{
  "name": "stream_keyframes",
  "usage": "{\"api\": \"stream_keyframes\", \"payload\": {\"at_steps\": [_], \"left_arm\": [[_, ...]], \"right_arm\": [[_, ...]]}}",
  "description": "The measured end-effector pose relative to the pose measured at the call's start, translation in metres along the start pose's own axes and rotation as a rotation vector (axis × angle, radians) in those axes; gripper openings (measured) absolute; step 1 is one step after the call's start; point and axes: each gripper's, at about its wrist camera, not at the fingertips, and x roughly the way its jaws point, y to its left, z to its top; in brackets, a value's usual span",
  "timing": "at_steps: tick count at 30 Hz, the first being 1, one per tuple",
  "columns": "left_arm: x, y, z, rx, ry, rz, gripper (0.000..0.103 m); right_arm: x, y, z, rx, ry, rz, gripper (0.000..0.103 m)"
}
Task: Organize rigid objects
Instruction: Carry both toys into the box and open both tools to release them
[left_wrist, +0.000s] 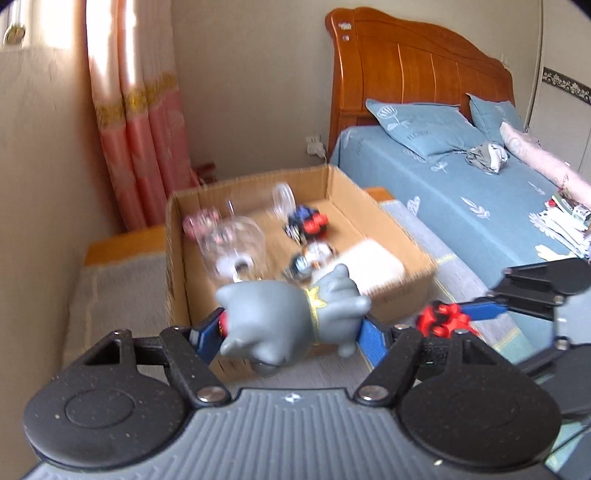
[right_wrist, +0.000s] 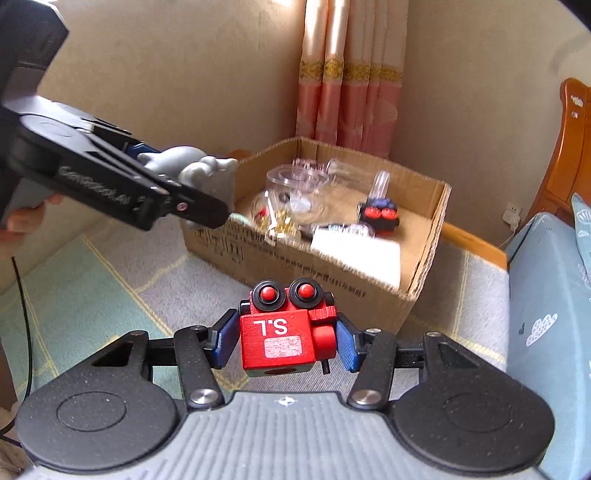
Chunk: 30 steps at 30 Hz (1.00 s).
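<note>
My left gripper (left_wrist: 291, 332) is shut on a grey cat figurine (left_wrist: 288, 314) and holds it just in front of the open cardboard box (left_wrist: 177, 258). The left gripper and figurine (right_wrist: 207, 173) also show in the right wrist view, at the box's left corner (right_wrist: 207, 236). My right gripper (right_wrist: 284, 339) is shut on a red toy block (right_wrist: 284, 332) marked "S.L" with two black-and-red knobs, held above the mat short of the box. The right gripper (left_wrist: 454, 317) with the red toy (left_wrist: 439, 317) shows at right in the left wrist view.
The box holds clear glass items (right_wrist: 295, 181), a blue-and-red toy (right_wrist: 380, 214), small shiny pieces and a white pad (right_wrist: 358, 251). It stands on a patterned mat (right_wrist: 110, 280). A bed (left_wrist: 461, 206) with blue bedding lies to the right; curtain (left_wrist: 140, 122) and wall stand behind.
</note>
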Motion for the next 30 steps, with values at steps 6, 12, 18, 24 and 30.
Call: {"api": "stream_keyframes", "payload": {"at_steps": [6,12,18,24,30], "left_arm": [[0.025,0.021,0.019,-0.020,-0.006,0.057,0.073],[0.034,0.036,0.018,-0.079,-0.035,0.085,0.095],[0.020,0.038,0.006,-0.092,-0.041,0.106,0.100],[-0.001,0.033,-0.012,-0.114,-0.064,0.109,0.101],[-0.015,0.026,-0.028,-0.109,-0.097,0.144,0.102]], "right_arm": [[-0.011,-0.003,0.016,-0.020,-0.042,-0.022,0.059],[-0.010,-0.005,0.025,-0.027,-0.047,-0.034,0.059],[-0.008,-0.006,0.033,-0.015,-0.044,-0.036,0.059],[-0.002,-0.016,0.049,-0.002,-0.046,-0.056,0.059],[0.017,-0.037,0.073,0.020,-0.025,-0.102,0.059]]}}
